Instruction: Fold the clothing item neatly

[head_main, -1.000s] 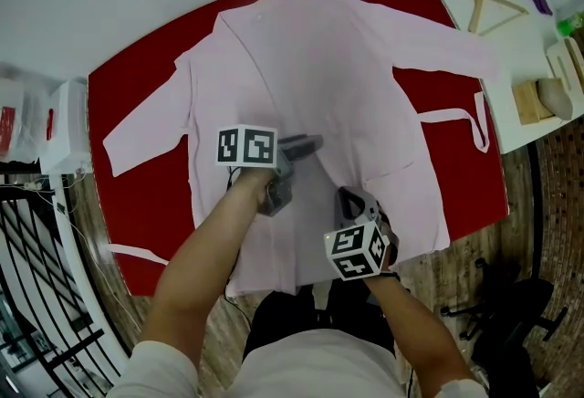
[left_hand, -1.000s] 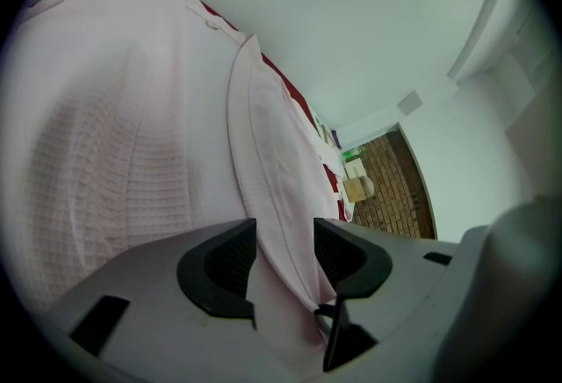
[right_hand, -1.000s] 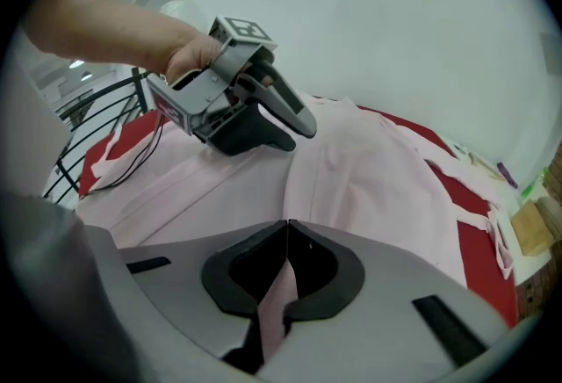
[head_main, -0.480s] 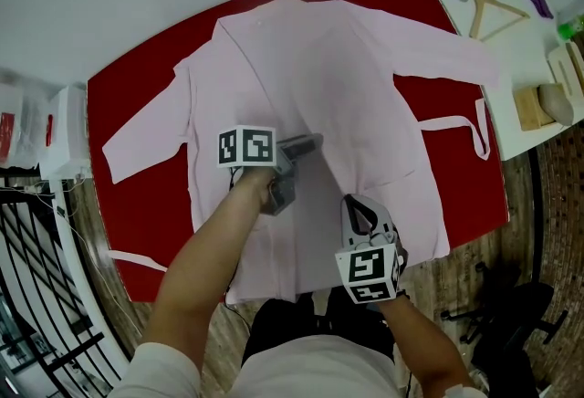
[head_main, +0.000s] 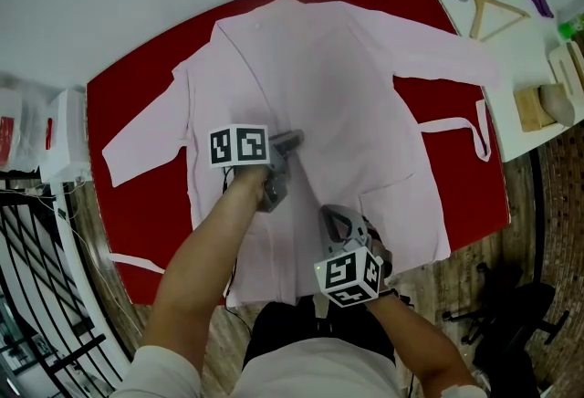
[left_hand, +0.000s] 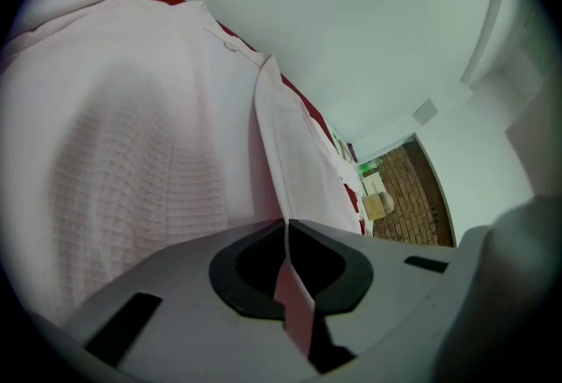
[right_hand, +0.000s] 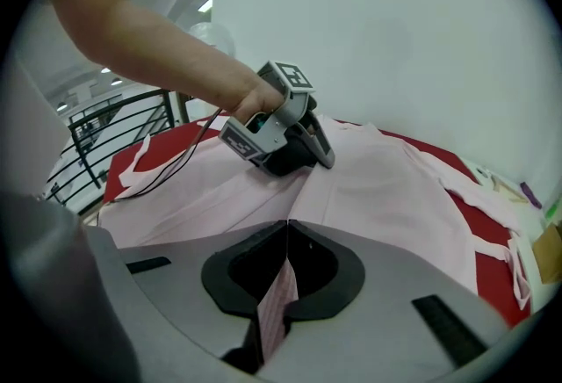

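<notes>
A pale pink robe-like garment lies spread, front up, on the red table. My left gripper rests on the middle of the garment; its jaws have just been closing. In the left gripper view a front edge of the garment runs up between the left gripper pads and is pinched there. My right gripper is nearer the hem and is shut on a fold of the same pink fabric. The right gripper view shows the left gripper ahead, pressed onto the cloth.
A loose pink belt lies by the right sleeve. A white side table at the right carries a wooden hanger and a wooden block. Black railings and a white box stand at the left.
The left gripper slid slightly left and closed on the garment's front edge. The right gripper, still holding fabric, drew back toward me and then shifted left.
</notes>
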Motion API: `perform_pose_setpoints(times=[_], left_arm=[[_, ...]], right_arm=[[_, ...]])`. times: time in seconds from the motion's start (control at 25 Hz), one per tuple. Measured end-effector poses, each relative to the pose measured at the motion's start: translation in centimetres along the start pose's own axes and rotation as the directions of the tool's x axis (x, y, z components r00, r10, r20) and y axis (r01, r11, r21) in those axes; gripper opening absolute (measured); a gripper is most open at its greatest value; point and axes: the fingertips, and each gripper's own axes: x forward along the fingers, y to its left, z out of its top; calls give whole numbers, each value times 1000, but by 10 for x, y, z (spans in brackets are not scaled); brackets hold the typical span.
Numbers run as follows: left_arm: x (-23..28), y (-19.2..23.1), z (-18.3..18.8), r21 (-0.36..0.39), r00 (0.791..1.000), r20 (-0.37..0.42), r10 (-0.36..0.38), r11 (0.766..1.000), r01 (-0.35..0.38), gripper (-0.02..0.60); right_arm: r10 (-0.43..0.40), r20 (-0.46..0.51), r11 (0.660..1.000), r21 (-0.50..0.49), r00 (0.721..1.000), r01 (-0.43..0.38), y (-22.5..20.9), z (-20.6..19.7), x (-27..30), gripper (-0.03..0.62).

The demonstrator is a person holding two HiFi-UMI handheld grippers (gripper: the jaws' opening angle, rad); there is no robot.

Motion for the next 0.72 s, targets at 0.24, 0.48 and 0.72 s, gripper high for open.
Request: perform_pose_setpoints(times=[0.24, 0.48, 0.72], left_arm=[[-4, 1, 2, 1, 1000, 24, -10, 1000, 10, 12], [-30, -20, 13, 41, 993, 77, -85, 996, 82, 67], [-86, -35, 16, 147, 978, 142, -150, 981, 129, 80]], right_arm=[[68, -78, 996, -54, 995, -72, 14, -20, 21, 18], [107, -93, 994, -24, 990, -110, 18, -22, 24, 47], [67, 10, 997, 33, 998, -67, 30, 14, 7, 130]])
